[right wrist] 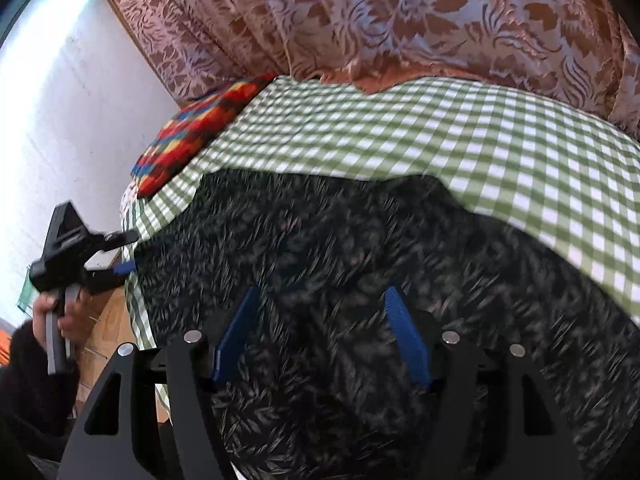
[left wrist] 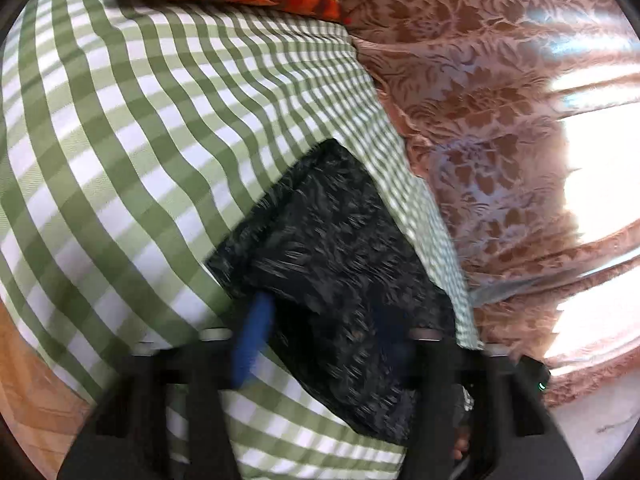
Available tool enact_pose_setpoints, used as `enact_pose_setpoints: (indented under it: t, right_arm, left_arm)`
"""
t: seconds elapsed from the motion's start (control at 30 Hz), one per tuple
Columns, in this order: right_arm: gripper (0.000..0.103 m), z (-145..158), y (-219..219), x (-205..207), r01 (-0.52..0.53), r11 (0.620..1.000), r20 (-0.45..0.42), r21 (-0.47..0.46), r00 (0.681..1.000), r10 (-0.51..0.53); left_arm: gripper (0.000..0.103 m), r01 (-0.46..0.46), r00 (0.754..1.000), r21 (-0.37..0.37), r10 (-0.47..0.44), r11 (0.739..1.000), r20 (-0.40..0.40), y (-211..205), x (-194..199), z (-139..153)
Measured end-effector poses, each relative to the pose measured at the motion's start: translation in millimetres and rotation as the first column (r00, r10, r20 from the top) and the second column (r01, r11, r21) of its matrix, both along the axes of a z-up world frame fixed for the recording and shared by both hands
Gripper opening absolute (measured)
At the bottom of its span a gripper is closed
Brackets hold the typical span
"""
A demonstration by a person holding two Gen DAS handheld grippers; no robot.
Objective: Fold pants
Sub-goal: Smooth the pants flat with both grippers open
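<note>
Two hand-held grippers work over dark patterned pants [right wrist: 340, 280] lying on a green-and-white checked cloth [right wrist: 500, 140].

In the right wrist view, the right gripper [right wrist: 322, 336] tilts downward over the pants, its blue fingers [right wrist: 404, 332] spread wide with nothing pinched between them. The pants fill the lower centre of the frame, their long axis running from centre left to lower right. At the left edge, a hand [right wrist: 52, 316] in a dark sleeve holds the left gripper [right wrist: 122, 252] by its grey handle, pointing right at the edge of the pants. In the blurred left wrist view, one blue finger [left wrist: 256, 336] shows at lower centre against the fabric; the other is lost in the dark cloth, so whether that gripper grips cannot be told. A colourful cushion [right wrist: 192, 132] lies at the cloth's far corner before a floral curtain [right wrist: 400, 16].
</note>
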State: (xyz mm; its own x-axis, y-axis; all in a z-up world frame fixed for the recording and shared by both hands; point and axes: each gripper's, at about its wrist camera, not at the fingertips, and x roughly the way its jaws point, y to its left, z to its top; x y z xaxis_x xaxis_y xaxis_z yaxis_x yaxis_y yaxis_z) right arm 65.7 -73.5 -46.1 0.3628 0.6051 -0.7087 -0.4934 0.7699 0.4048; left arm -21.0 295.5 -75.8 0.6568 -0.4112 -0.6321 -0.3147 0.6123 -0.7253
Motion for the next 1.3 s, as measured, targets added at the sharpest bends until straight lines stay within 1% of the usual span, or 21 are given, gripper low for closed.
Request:
enact_pose_setpoints:
  t: [0.07, 0.1, 0.13, 0.17, 0.2, 0.23, 0.27, 0.33, 0.37, 0.4, 0.43, 0.5, 0.53, 0.63, 0.67, 0.73, 0.8, 0.93, 1.03, 1.17, 1.3]
  right_arm:
    - [0.067, -5, 3, -5, -0.008, 1.0, -0.007, -0.003, 1.0, 0.008]
    - [0.067, -8, 4, -7, -0.011, 1.0, -0.017, 0.0, 1.0, 0.011]
    - [0.067, -12, 4, -10, -0.016, 1.0, -0.036, 0.009, 0.999, 0.016]
    - [0.067, -16, 6, -11, -0.026, 1.0, -0.051, 0.011, 0.998, 0.027]
    - [0.067, -22, 10, -16, -0.041, 0.999, -0.057, -0.007, 0.998, 0.041]
    - [0.068, -27, 12, -19, -0.043, 0.999, -0.042, -0.031, 0.998, 0.041]
    - [0.068, -30, 15, -23, -0.038, 0.998, -0.009, -0.05, 0.999, 0.038]
    - [0.07, -32, 19, -26, -0.033, 0.997, 0.015, -0.064, 0.999, 0.034]
    - [0.07, -32, 19, -25, -0.033, 0.997, 0.015, -0.064, 0.999, 0.034]
    - [0.07, -33, 19, -24, -0.031, 0.998, 0.011, -0.062, 0.999, 0.032]
    - [0.07, -33, 18, -24, -0.03, 0.998, 0.009, -0.056, 0.999, 0.031]
    - [0.07, -34, 19, -24, -0.036, 0.998, 0.018, -0.057, 0.999, 0.037]
    - [0.071, -34, 19, -24, -0.036, 0.998, 0.021, -0.057, 0.999, 0.037]
    - [0.071, -32, 19, -26, -0.033, 0.998, 0.019, -0.052, 0.999, 0.034]
    - [0.071, -29, 18, -27, -0.032, 0.998, 0.016, -0.053, 0.999, 0.033]
    - [0.071, -21, 14, -29, -0.022, 0.999, 0.013, -0.043, 1.0, 0.022]
    - [0.071, -13, 6, -31, -0.001, 1.0, 0.025, -0.029, 1.0, 0.002]
    - [0.071, 5, -28, -37, 0.084, 0.996, 0.056, -0.021, 0.995, -0.083]
    - [0.072, 11, -54, -40, 0.157, 0.987, 0.072, -0.043, 0.986, -0.153]
    - [0.073, 10, -97, -42, 0.285, 0.957, 0.059, -0.06, 0.958, -0.281]
    - [0.073, 3, -126, -41, 0.374, 0.925, 0.045, -0.065, 0.927, -0.372]
  left_arm:
    - [0.009, 0.007, 1.0, 0.08, -0.009, 0.997, 0.024, -4, 1, 10]
    - [0.006, 0.002, 0.998, 0.115, -0.008, 0.993, 0.056, -5, -1, 17]
    - [0.006, 0.002, 0.991, 0.169, -0.024, 0.986, 0.129, -7, -5, 31]
    - [0.006, 0.004, 0.987, 0.212, -0.038, 0.977, 0.154, -10, -8, 38]
    - [0.006, 0.009, 0.986, 0.282, -0.054, 0.959, 0.155, -14, -8, 45]
    - [0.006, 0.021, 0.99, 0.325, -0.065, 0.945, 0.125, -16, -5, 43]
    - [0.006, 0.05, 0.995, 0.347, -0.075, 0.936, 0.06, -15, 1, 31]
    - [0.007, 0.097, 0.995, 0.349, -0.079, 0.932, -0.064, -14, 11, 0]
    - [0.009, 0.111, 0.993, 0.345, -0.087, 0.932, -0.083, -14, 12, -11]
    - [0.009, 0.099, 0.994, 0.349, -0.081, 0.932, -0.067, -14, 10, -11]
    - [0.009, 0.097, 0.995, 0.351, -0.079, 0.932, -0.066, -15, 8, -8]
    - [0.016, 0.097, 0.994, 0.367, -0.076, 0.925, -0.072, -16, 6, 3]
    - [0.024, 0.075, 0.996, 0.405, -0.047, 0.911, -0.08, -16, 3, 10]
    - [0.032, 0.011, 1.0, 0.51, 0.003, 0.86, -0.027, -21, -10, 35]
    - [0.038, 0.006, 1.0, 0.537, -0.006, 0.844, -0.002, -28, -13, 45]
    - [0.042, 0.022, 0.998, 0.572, -0.048, 0.82, 0.029, -47, -14, 56]
    - [0.042, 0.073, 0.99, 0.637, -0.131, 0.767, 0.044, -83, -11, 62]
    - [0.045, 0.181, 0.966, 0.672, -0.257, 0.718, 0.015, -145, 6, 50]
    - [0.045, 0.242, 0.949, 0.669, -0.316, 0.703, -0.011, -178, 16, 36]
    - [0.045, 0.277, 0.932, 0.699, -0.361, 0.66, -0.029, -210, 21, 26]
    - [0.048, 0.307, 0.922, 0.704, -0.382, 0.64, -0.055, -226, 23, 18]
